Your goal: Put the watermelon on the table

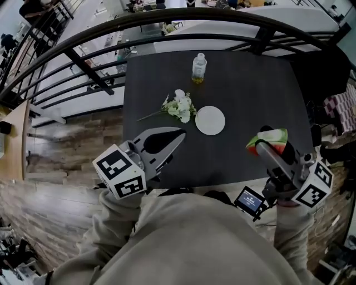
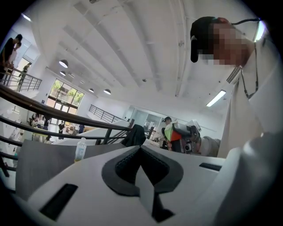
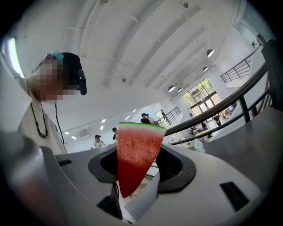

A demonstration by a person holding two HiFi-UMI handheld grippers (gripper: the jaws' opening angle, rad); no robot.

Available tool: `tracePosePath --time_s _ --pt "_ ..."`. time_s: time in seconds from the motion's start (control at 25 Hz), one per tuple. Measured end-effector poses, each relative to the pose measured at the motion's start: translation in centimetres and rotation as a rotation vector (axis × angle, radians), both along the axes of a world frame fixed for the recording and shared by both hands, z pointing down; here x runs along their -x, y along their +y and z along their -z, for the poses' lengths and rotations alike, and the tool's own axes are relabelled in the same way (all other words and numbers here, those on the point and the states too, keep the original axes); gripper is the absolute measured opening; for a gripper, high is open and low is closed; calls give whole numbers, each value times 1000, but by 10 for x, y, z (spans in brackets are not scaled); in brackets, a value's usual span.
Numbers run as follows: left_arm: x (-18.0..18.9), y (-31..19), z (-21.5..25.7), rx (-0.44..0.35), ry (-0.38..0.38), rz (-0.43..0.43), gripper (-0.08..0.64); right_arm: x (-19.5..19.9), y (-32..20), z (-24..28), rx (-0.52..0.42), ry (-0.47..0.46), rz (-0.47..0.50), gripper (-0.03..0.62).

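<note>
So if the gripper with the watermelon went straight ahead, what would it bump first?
Likely nothing soon. The right gripper, jaws shut on the watermelon slice, points level over the table. The bottle stands just right of its line; the railing comes after. Depth is unclear.

One dark table (image 1: pixel 239 94) bears one bottle (image 1: pixel 199 67), one white plate (image 1: pixel 210 120) and one bunch of white flowers (image 1: pixel 179 106). Two grippers are in view at its near edge, the left gripper (image 1: pixel 179 134) and the right gripper (image 1: pixel 263 147). One watermelon slice (image 1: pixel 270 137) shows. One black railing (image 1: pixel 167 22) curves behind the table.
</note>
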State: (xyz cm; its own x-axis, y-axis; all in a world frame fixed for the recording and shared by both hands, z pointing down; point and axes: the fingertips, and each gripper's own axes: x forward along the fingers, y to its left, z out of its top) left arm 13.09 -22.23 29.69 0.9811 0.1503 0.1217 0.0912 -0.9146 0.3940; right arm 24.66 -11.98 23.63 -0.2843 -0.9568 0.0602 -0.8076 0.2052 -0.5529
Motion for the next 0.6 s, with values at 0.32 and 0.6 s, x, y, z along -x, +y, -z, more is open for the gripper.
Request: tracePosePath --time_s 0.32,0.6 --pt "-6 10 -3 35 -21 63 6 -15 -3 -3 14 -55 65 213" --pt "-15 9 3 42 -14 150 6 -21 -19 -15 -2 -79 186 213"
